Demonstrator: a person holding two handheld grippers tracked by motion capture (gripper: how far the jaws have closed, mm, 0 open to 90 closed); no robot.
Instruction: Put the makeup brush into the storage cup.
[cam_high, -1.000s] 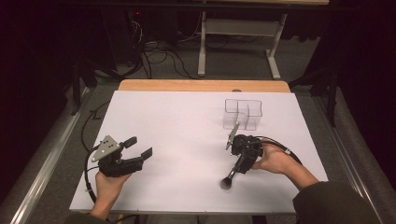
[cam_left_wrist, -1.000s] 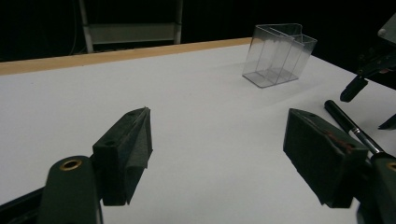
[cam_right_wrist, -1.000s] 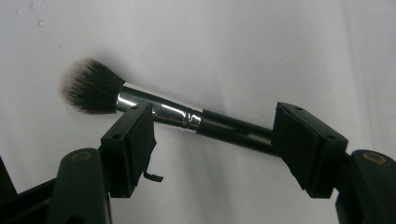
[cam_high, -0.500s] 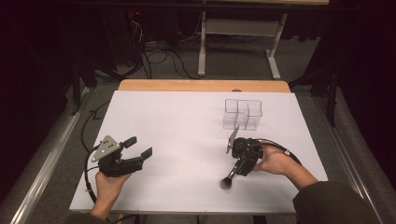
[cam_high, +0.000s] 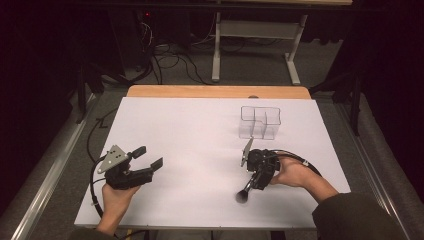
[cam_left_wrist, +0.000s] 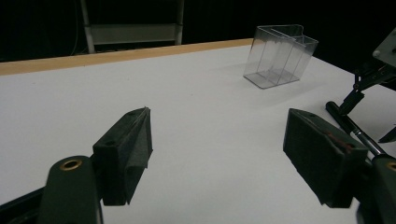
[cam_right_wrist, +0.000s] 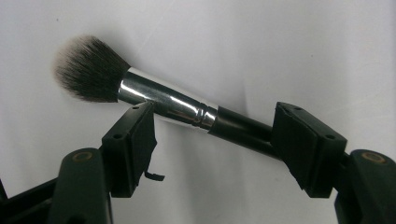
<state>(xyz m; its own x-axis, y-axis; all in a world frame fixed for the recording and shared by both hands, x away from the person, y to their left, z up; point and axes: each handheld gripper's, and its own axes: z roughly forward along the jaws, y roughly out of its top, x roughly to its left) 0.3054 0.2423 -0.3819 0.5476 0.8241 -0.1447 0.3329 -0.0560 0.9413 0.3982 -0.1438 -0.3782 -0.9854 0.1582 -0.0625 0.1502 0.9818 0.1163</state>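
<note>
Hovering wide open and empty, the left hand-held gripper (cam_high: 149, 157) waits; rightward, the right hand-held gripper (cam_right_wrist: 212, 135) straddles a black-handled, chrome-collared makeup brush (cam_right_wrist: 159, 100) lying on the white surface (cam_high: 200, 130), unclamped. Closing off-centre might roll it away.

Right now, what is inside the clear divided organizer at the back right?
The clear organizer looks empty: through its walls, both the high view and the left gripper view show just its dividers and the white table. The makeup brush lies on the table between the right gripper's open fingers.
</note>
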